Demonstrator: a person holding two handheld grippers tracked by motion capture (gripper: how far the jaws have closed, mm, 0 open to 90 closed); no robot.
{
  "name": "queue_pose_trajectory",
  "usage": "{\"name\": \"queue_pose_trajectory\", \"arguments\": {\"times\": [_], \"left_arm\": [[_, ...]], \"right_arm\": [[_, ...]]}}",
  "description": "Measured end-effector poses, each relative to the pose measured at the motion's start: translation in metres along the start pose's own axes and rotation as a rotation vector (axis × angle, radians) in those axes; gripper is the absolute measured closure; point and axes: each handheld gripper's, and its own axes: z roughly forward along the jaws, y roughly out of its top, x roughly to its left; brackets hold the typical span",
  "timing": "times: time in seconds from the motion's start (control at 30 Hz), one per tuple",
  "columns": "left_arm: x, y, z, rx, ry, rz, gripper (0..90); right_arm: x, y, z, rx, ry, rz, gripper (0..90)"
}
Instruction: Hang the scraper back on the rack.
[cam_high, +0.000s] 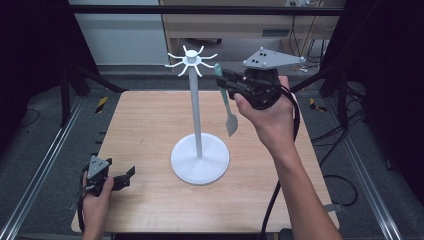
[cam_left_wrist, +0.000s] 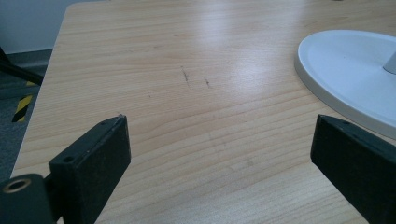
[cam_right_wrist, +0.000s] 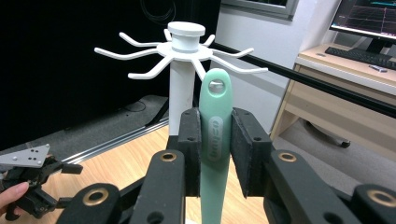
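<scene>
Between the jaws of the right gripper, a pale green spatula stands upright, clamped by its handle; both black pads press flat on the handle's sides, so the jaws are closed on it. Above the jaws, the handle's rounded end with its hanging hole rises free, and just beyond that hole spread the curved hooks of a white rack. The nearest hook tip lies just beside the hole, but whether it touches cannot be told. Below the jaws, in the high view, the spatula hangs down with its flat blade clear of the wooden table, beside the rack's post and apart from it. The right gripper is held high in the person's right hand, its jaws pointing toward the rack's hooked crown.

Ahead of the jaws of the left gripper lies bare wood, with the rack's round base off to one side, apart from the pads. These jaws stand wide apart with nothing between them. In the high view the left gripper rests low near the table's front corner, held in the left hand.
</scene>
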Motion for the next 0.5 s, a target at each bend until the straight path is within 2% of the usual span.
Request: {"name": "queue_pose_trajectory", "arguments": {"times": [0.5], "left_arm": [[-0.0007, 0.0001, 0.0003, 0.001, -0.002, 0.0, 4.4]], "right_arm": [[-0.0028, 0.0003, 0.0037, 0.019, 0.008, 0.006, 74.6]]}}
